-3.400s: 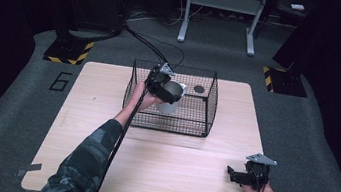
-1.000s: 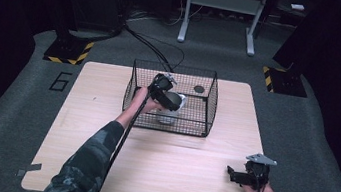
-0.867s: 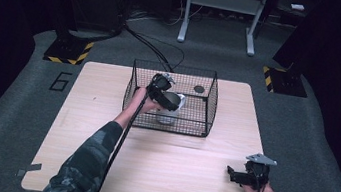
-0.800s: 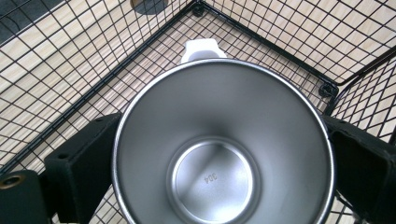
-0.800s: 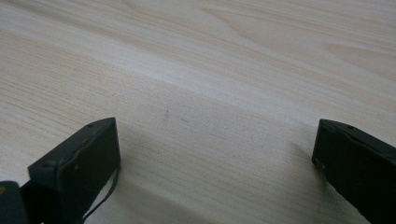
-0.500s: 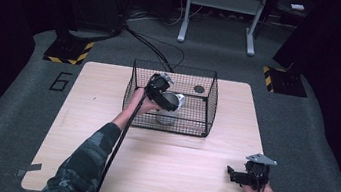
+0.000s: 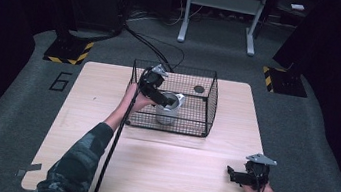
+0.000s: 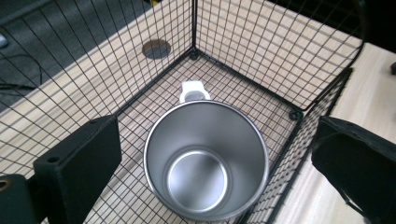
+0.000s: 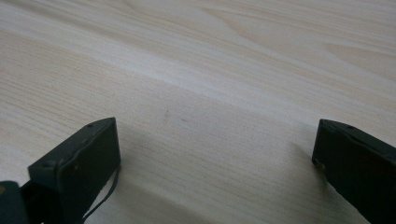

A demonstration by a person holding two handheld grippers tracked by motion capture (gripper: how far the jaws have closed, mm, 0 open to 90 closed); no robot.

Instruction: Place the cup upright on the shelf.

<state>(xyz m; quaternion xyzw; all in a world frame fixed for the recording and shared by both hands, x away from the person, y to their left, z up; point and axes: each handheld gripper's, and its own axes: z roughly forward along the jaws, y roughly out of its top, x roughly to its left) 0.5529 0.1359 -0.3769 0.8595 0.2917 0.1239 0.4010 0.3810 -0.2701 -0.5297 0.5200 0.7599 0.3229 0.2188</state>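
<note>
A steel mug (image 8: 206, 161) stands upright on the floor of a black wire basket (image 7: 208, 99) at the far middle of the table (image 7: 80, 113), its white handle (image 8: 193, 91) turned toward the basket's far corner. The left gripper (image 7: 161, 96) hangs directly above the mug, inside the basket's open top, with its fingers (image 8: 79, 165) spread wide and released: in the left gripper view they stand either side of the rim and touch nothing. The mug is empty and its polished inside shows clearly.

The right gripper (image 7: 235, 175) rests low over the near right part of the table, well apart from the basket, its fingers (image 9: 77, 163) likewise released with only bare wood between them.

Judging from this, the step in hand concerns the mug in the basket: the left gripper is either lining up to take it or has just let it go, and the pictures do not settle which. If a grasp is meant, the next move calls for lowering straight down so the fingers straddle the rim or wall, keeping clear of the basket's near mesh wall, which lies just beside the mug, then clenching firmly since the smooth steel may slip.
</note>
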